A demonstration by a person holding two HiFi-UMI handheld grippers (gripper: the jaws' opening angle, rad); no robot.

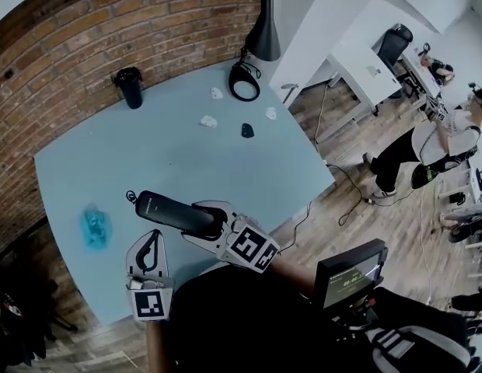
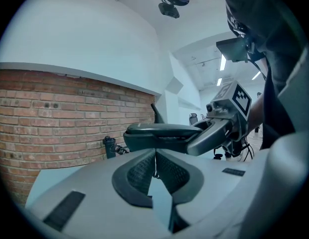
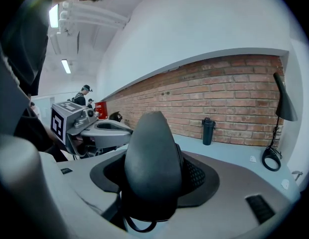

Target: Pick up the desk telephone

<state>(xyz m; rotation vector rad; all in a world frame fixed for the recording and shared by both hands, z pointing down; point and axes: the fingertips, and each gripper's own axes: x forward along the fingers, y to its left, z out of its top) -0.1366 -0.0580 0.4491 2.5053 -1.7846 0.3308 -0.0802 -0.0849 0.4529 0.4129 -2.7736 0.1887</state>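
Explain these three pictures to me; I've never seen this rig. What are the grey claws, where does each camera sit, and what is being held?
There is no robot here: a person holds a two-jaw gripper in each hand. The head view looks down from a camera on the person's head. The two gripper views ride on the grippers and look along their jaws. The right gripper is shut on a black telephone handset, over the pale blue table. The left gripper is shut, with nothing in it that I can make out. On the table stand a black tumbler and a black desk lamp. A few small white pieces, one small black piece and a blurry blue object also lie there.
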